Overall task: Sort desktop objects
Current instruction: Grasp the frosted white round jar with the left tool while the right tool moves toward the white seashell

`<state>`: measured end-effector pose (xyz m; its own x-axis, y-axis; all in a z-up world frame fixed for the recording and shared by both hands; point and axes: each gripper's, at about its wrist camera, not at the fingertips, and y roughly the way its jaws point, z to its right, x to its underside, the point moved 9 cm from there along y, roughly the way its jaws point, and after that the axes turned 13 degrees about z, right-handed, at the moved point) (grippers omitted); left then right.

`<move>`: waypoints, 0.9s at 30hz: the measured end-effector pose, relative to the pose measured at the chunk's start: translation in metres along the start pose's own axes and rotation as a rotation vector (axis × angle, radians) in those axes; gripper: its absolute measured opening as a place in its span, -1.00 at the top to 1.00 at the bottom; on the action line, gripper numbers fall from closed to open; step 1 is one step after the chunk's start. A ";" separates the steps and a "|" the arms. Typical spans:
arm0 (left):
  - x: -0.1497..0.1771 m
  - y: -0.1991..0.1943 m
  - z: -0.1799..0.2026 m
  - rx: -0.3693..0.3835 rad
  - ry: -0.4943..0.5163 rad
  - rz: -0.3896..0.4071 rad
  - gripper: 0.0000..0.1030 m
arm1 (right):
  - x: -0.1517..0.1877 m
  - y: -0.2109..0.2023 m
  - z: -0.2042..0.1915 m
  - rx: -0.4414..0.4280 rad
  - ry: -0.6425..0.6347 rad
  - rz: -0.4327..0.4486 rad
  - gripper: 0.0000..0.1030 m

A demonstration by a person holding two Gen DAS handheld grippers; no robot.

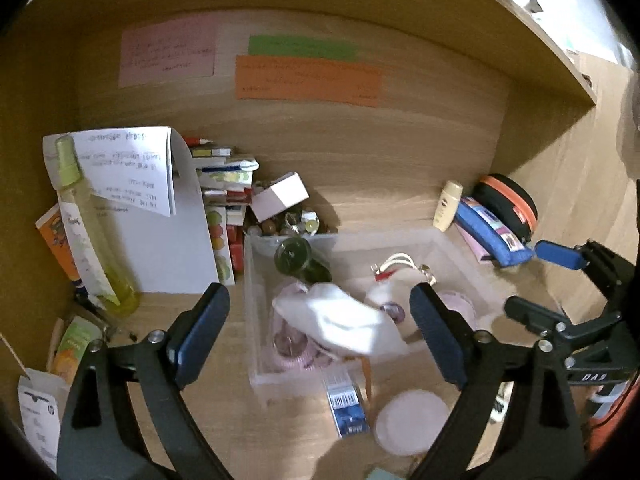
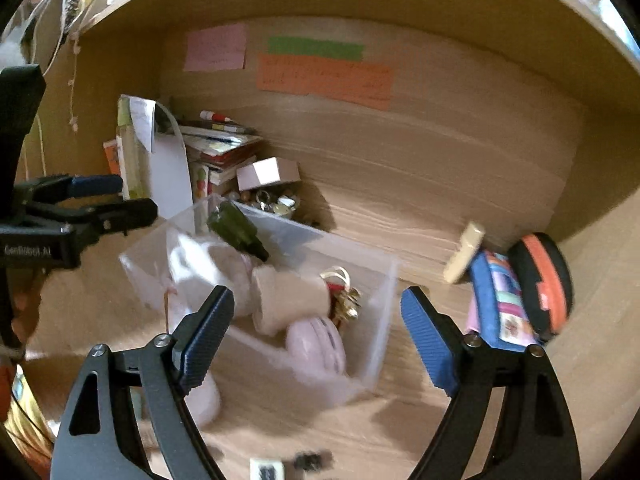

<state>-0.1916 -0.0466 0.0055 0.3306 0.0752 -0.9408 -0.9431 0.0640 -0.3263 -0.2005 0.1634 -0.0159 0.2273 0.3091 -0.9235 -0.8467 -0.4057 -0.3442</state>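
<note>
A clear plastic bin (image 1: 256, 280) (image 2: 384, 300) stands mid-desk. It holds a dark green bottle (image 1: 296, 258) (image 2: 236, 228), a white cloth (image 1: 344, 320), pink round items (image 2: 320, 344) and a keyring with white loops (image 1: 396, 264) (image 2: 340, 288). My left gripper (image 1: 320, 320) is open and empty, hovering above the bin. My right gripper (image 2: 316, 320) is open and empty, above the bin's near right side. It also shows in the left wrist view (image 1: 536, 280). The left gripper shows at the left edge of the right wrist view (image 2: 116, 200).
Books and papers (image 1: 160, 208) stack at the back left beside a yellow spray bottle (image 1: 88, 240). A small white box (image 1: 280, 196) lies over trinkets. A cream tube (image 1: 448, 204), blue pouch (image 1: 492, 236) and orange-black case (image 1: 512, 204) sit right. A blue box (image 1: 348, 404) and pink lid (image 1: 412, 420) lie near.
</note>
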 end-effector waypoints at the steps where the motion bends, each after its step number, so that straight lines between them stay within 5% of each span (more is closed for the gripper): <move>1: 0.003 -0.002 0.002 0.004 0.003 -0.005 -0.79 | 0.004 -0.005 0.003 0.007 -0.004 -0.004 -0.63; 7: 0.026 -0.012 0.014 0.031 0.019 -0.041 -0.79 | 0.034 -0.026 0.017 0.049 -0.001 -0.046 -0.63; 27: 0.109 0.012 0.096 0.287 0.085 -0.286 -0.79 | 0.131 -0.048 0.051 0.123 0.203 -0.208 -0.63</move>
<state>-0.1637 0.0576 -0.0927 0.5623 -0.0677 -0.8241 -0.7615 0.3459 -0.5481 -0.1541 0.2671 -0.1113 0.4824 0.1914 -0.8548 -0.8212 -0.2409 -0.5174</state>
